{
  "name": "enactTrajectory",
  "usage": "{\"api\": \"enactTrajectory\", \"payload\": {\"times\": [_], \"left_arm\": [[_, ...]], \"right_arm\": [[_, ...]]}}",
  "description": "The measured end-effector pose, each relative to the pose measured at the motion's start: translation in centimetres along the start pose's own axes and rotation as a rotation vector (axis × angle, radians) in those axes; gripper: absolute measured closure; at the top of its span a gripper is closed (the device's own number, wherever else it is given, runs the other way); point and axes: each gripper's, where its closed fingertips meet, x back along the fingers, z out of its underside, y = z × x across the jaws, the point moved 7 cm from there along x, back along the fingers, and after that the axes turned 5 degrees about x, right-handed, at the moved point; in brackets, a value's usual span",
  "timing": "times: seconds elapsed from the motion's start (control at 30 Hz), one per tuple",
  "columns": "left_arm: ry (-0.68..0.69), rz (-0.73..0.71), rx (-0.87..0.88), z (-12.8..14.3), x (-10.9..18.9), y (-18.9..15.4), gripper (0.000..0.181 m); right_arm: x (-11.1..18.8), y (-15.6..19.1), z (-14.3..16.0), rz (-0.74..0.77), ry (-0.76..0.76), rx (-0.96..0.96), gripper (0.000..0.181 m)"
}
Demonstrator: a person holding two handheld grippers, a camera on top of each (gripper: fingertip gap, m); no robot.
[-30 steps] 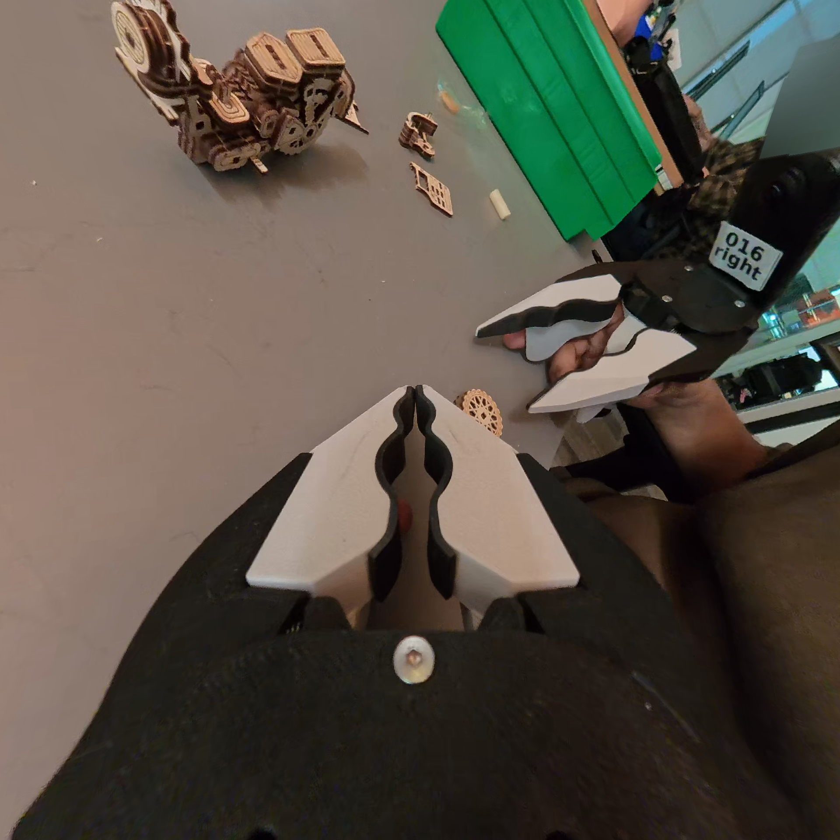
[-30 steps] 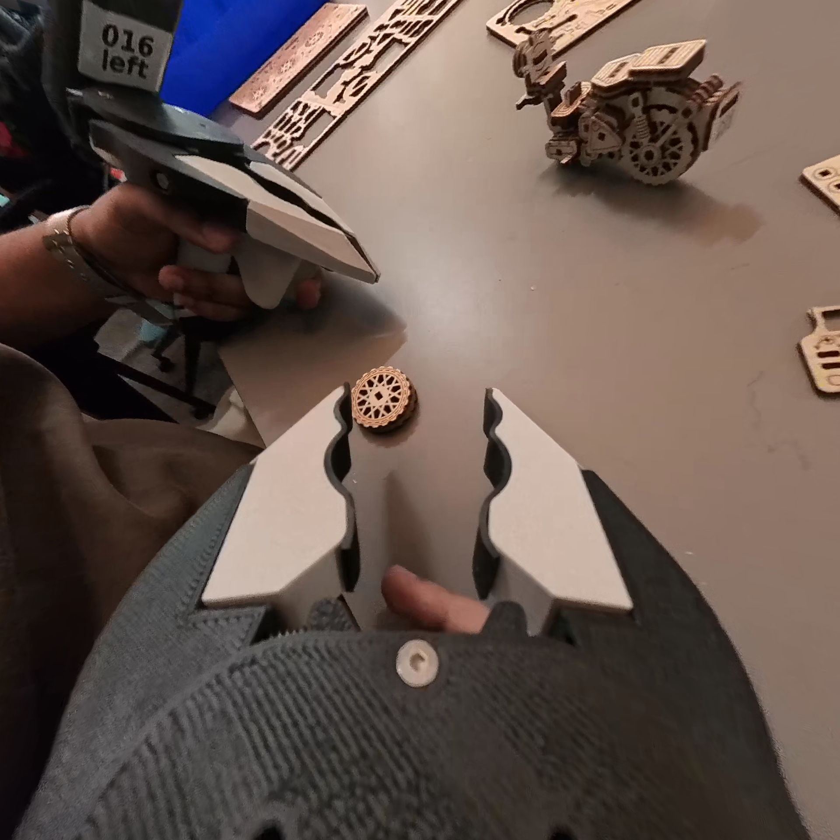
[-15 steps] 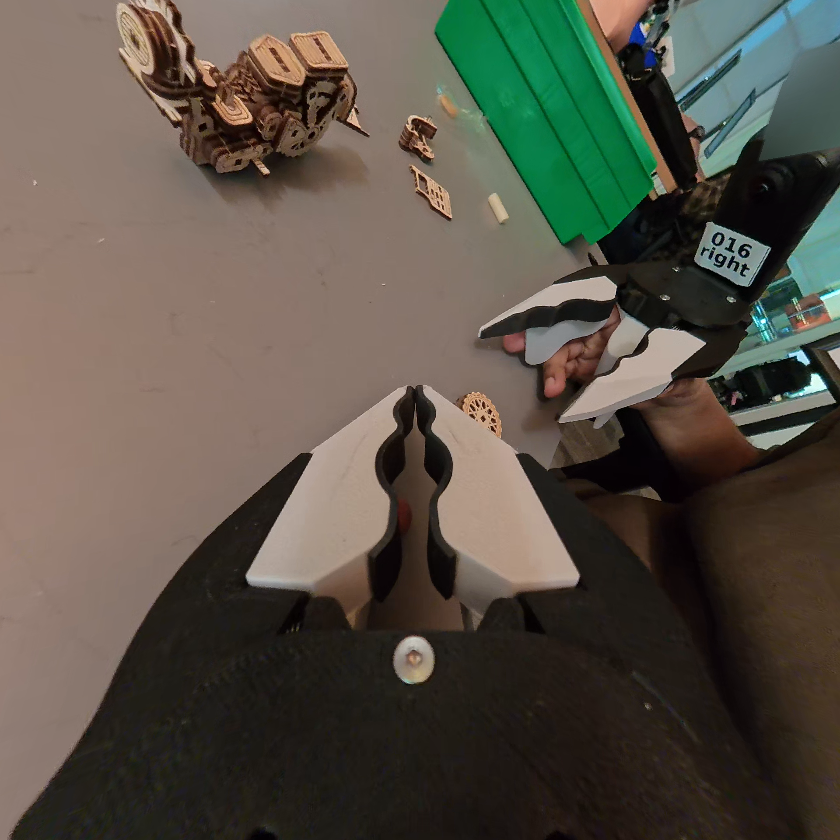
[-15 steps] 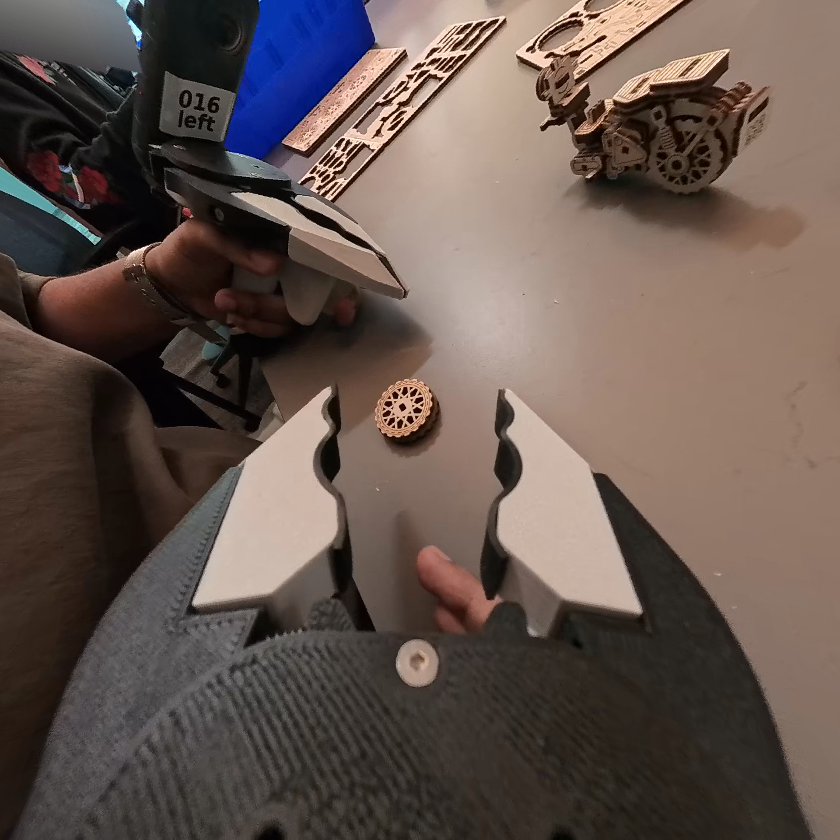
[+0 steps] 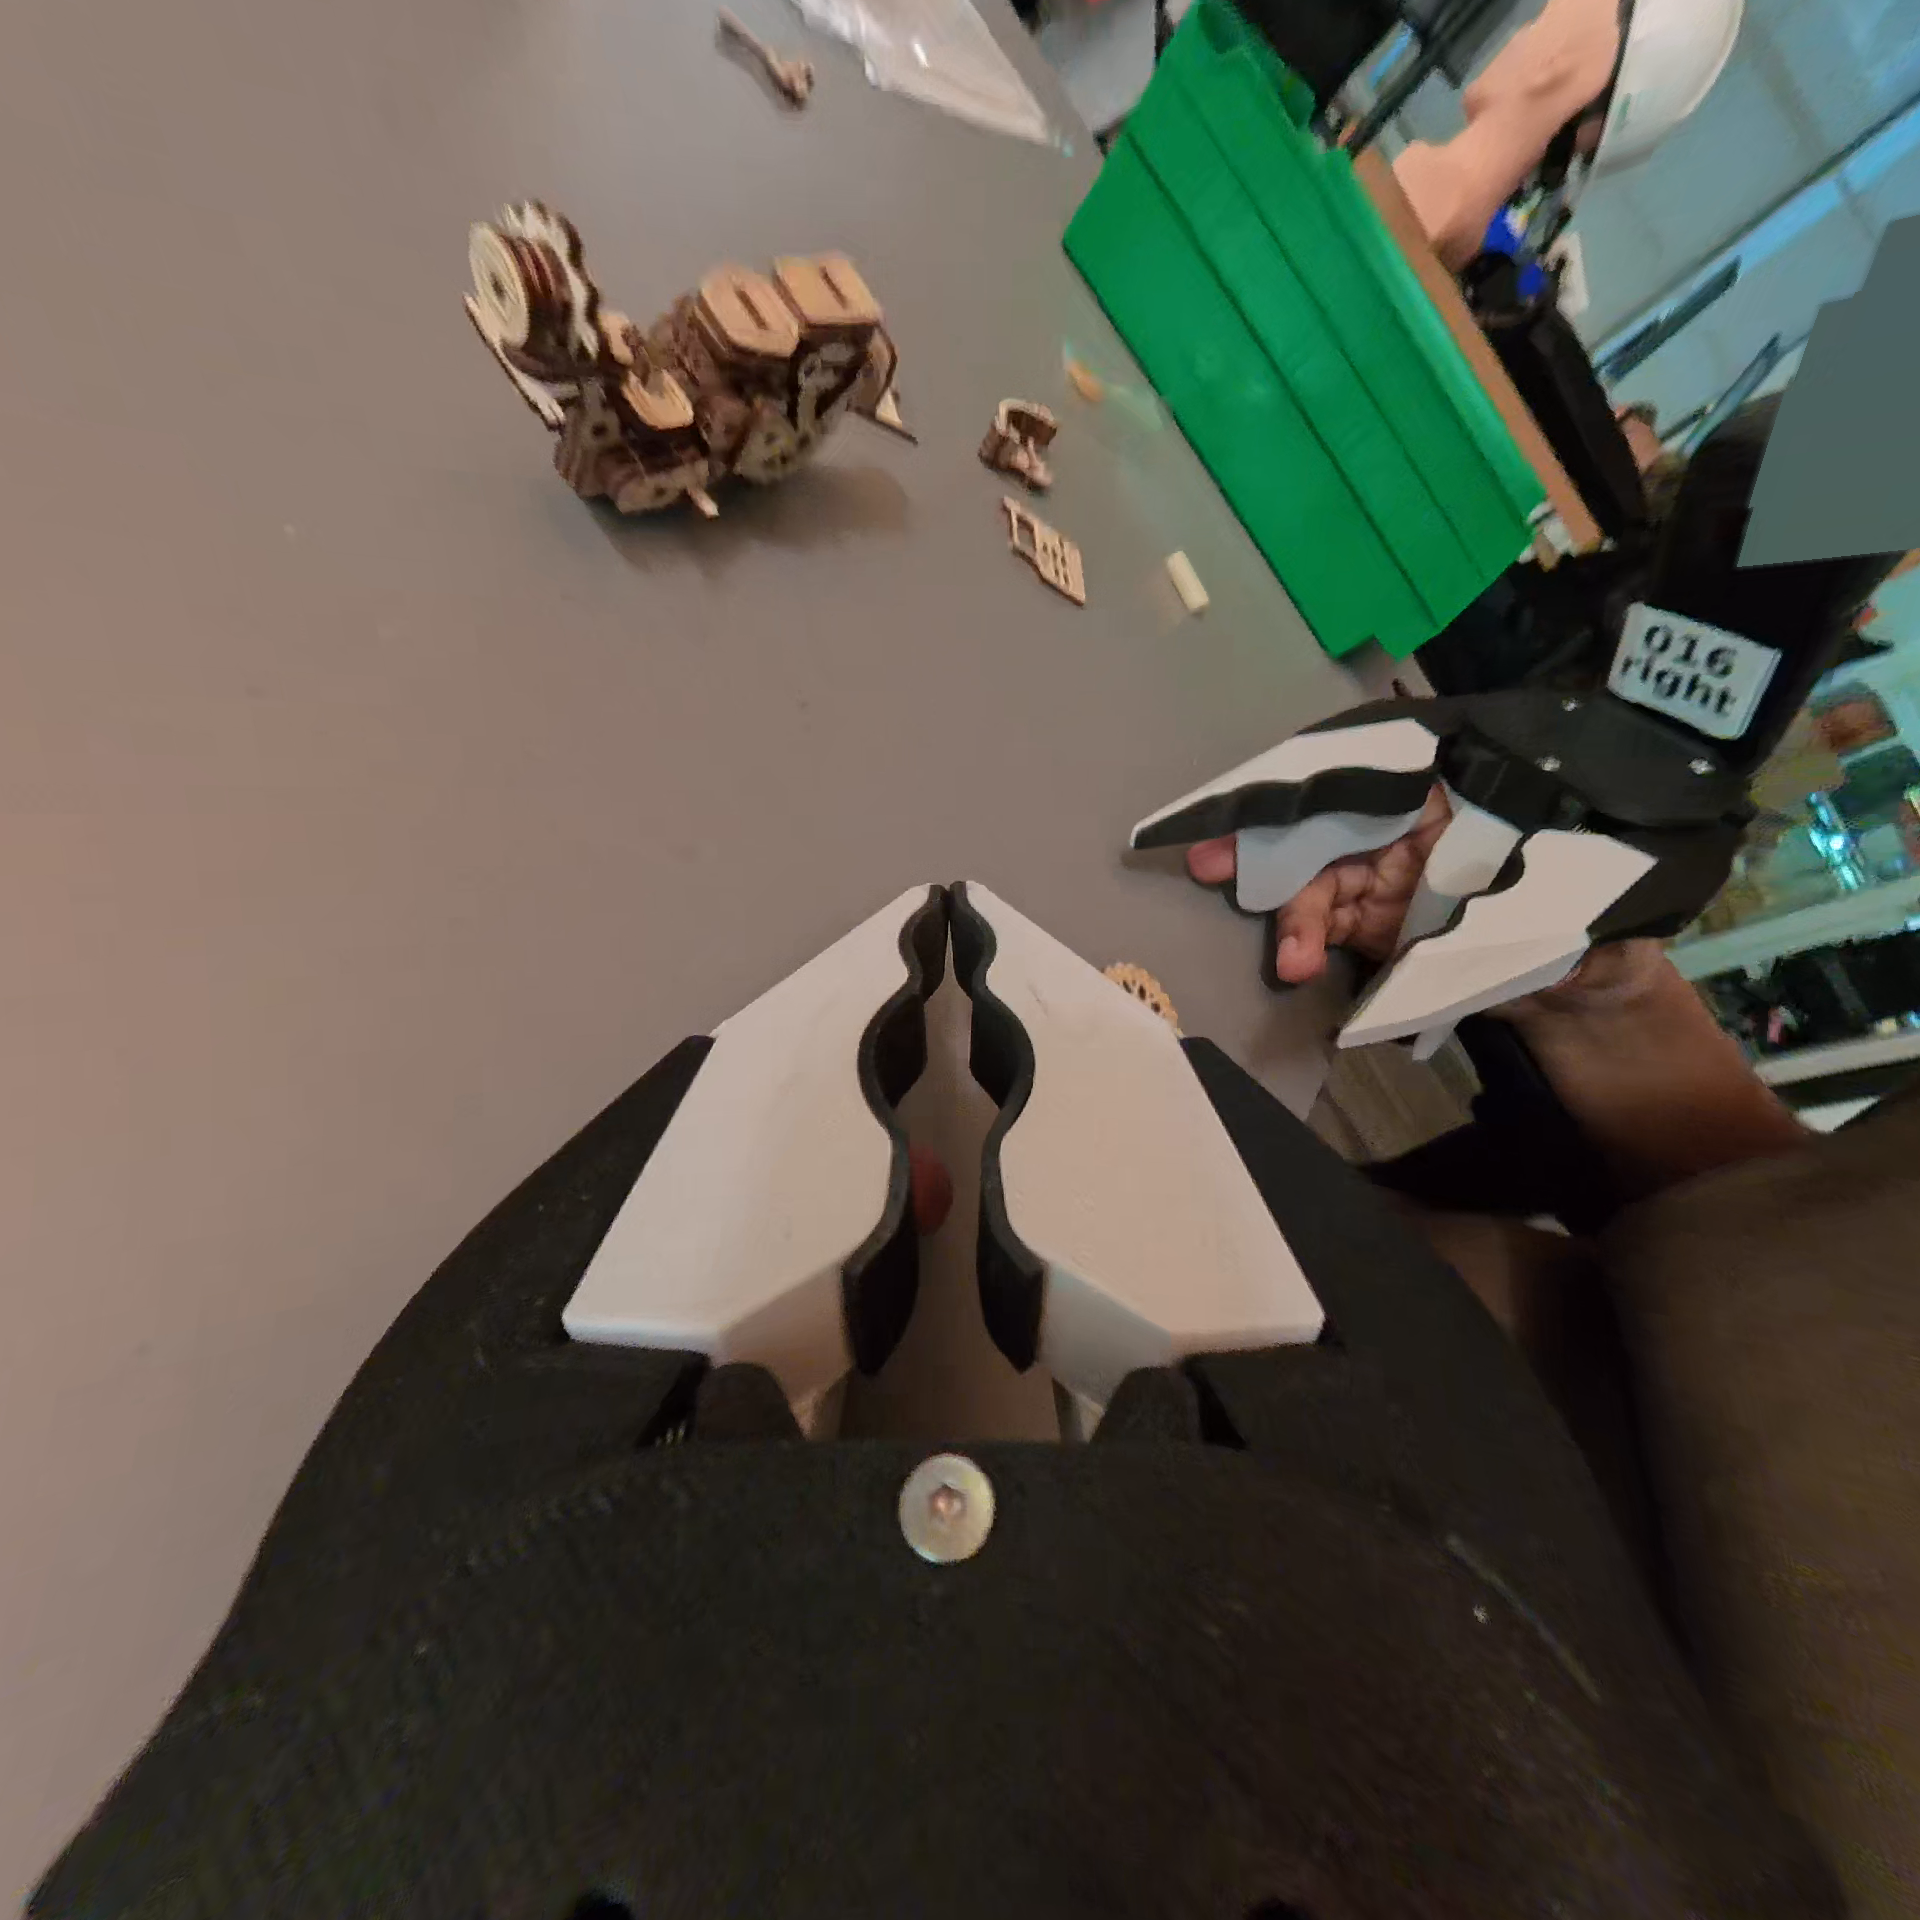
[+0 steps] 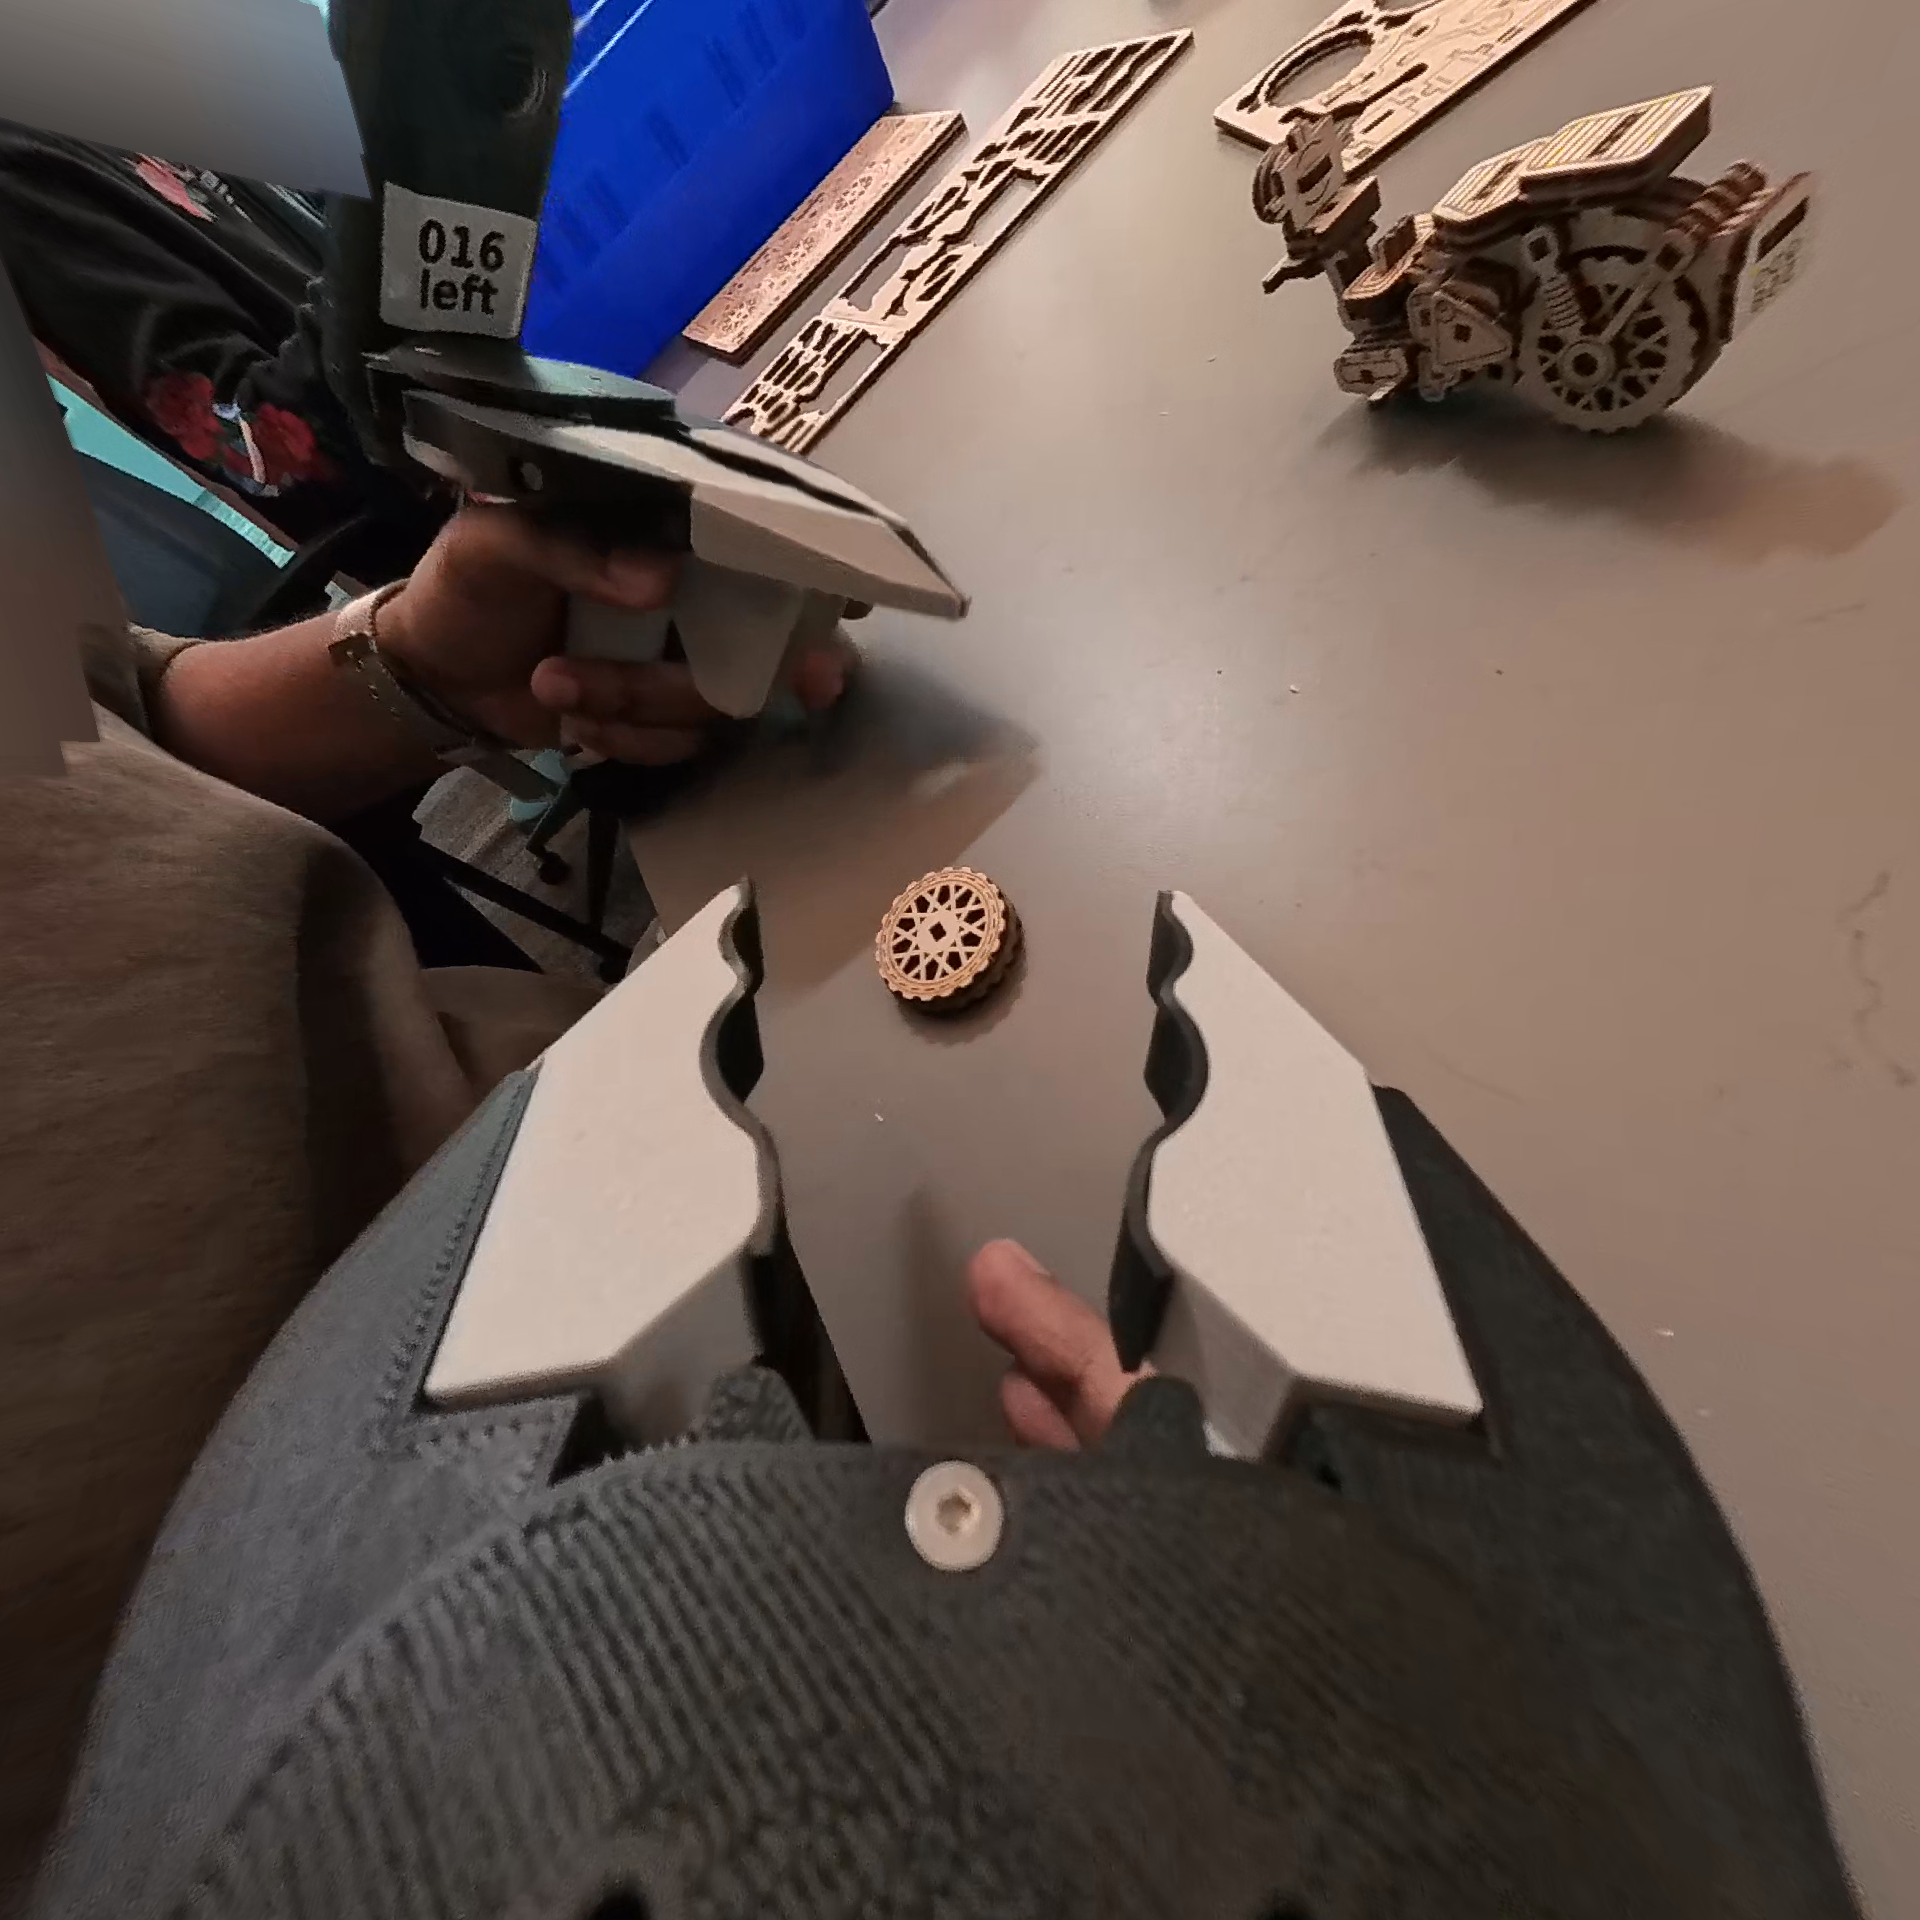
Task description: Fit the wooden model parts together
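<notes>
A small round wooden wheel (image 6: 948, 954) lies flat on the grey table near its front edge. My right gripper (image 6: 954, 909) is open and empty, with the wheel just ahead between its two fingertips, a little left of centre. A partly built wooden motorcycle model (image 6: 1538, 281) stands farther back on the table. My left gripper (image 5: 950, 890) is shut and empty, held over the table to the left of the wheel. In the left wrist view the wheel (image 5: 1143, 992) peeks out beside the right finger, and the model (image 5: 686, 384) stands far ahead.
Wooden part sheets (image 6: 966, 229) and a blue box (image 6: 707, 156) lie at the back left. A green box (image 5: 1299, 364) and small loose wooden pieces (image 5: 1044, 551) lie at the right. The table's front edge (image 6: 665, 904) is close to the wheel.
My right gripper has shifted left and drawn back a little, so the wheel now sits between its fingertips. My left gripper has risen slightly. Both keep the same opening.
</notes>
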Motion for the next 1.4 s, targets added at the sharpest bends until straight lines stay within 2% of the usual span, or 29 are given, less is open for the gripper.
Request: {"api": "enactTrajectory", "payload": {"times": [0.13, 0.33, 0.6, 0.8, 1.13, 1.4], "left_arm": [[-0.093, -0.010, -0.006, -0.8, 0.5, 0.1, 0.181], [-0.229, 0.015, 0.056, -3.3, -0.4, -0.2, 0.181], [-0.193, 0.009, -0.095, -3.2, -0.4, -0.8, 0.181], [-0.201, -0.012, -0.124, -2.9, 0.2, -0.8, 0.181], [-0.156, 0.027, -0.009, -2.3, -0.2, -0.3, 0.181], [-0.140, 0.051, 0.103, -2.8, -0.6, 0.7, 0.181]], "right_arm": [[-0.1, -0.5, -0.6, -0.014, -0.026, -0.037, 0.105], [-0.7, -1.5, -1.8, -0.128, -0.077, -0.124, 0.106], [-0.9, -1.6, -2.5, -0.055, -0.060, 0.037, 0.109], [-0.6, -1.1, -2.0, 0.010, -0.038, 0.089, 0.111], [-0.5, -0.1, -1.1, 0.062, 0.010, 0.152, 0.110], [-0.4, -0.8, -1.3, 0.036, 0.000, 0.093, 0.110]]}}
